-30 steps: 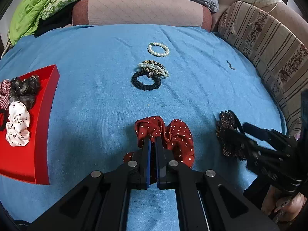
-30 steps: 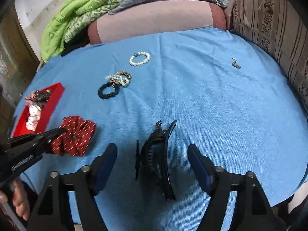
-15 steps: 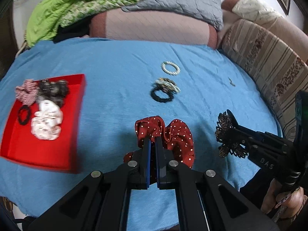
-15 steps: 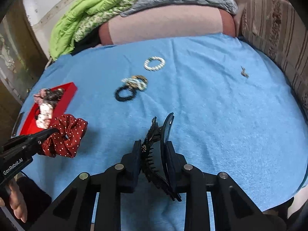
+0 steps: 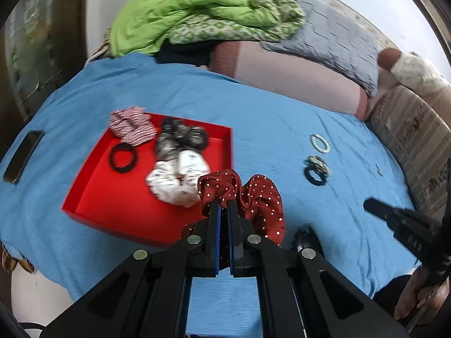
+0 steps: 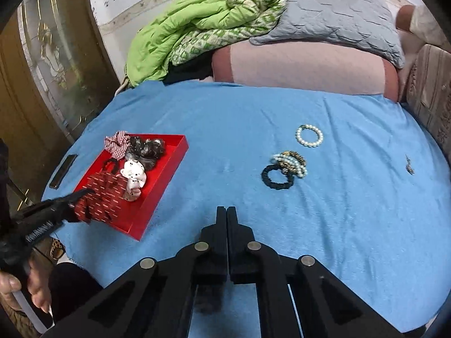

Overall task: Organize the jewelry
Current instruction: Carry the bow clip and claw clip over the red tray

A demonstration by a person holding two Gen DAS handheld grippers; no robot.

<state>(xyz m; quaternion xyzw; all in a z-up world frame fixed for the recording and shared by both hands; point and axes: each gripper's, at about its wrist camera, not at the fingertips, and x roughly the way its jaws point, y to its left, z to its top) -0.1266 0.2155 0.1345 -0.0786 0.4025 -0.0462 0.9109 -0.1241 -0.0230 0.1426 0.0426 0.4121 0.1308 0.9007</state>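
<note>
My left gripper (image 5: 222,208) is shut on a dark red polka-dot scrunchie (image 5: 253,197) and holds it over the near right corner of the red tray (image 5: 112,197). In the right wrist view the scrunchie (image 6: 104,197) hangs above the tray (image 6: 163,180). The tray holds a white scrunchie (image 5: 177,180), a dark one, a striped one and a black hair tie. My right gripper (image 6: 227,214) is shut with nothing between its tips. The black hair claw (image 5: 305,238) lies on the blue cloth, partly hidden behind my left gripper. A pearl bracelet (image 6: 309,136), a black scrunchie (image 6: 277,177) and beaded bracelets (image 6: 291,162) lie further back.
A dark phone (image 6: 63,170) lies on the cloth left of the tray. A small brooch (image 6: 409,165) lies at the right. Pillows and a green blanket (image 6: 197,28) are piled at the back. A striped cushion (image 5: 417,146) borders the right edge.
My left gripper has carried the red scrunchie left, over the tray. My right gripper closed on the hair claw, then rose without it; the claw now lies on the cloth.
</note>
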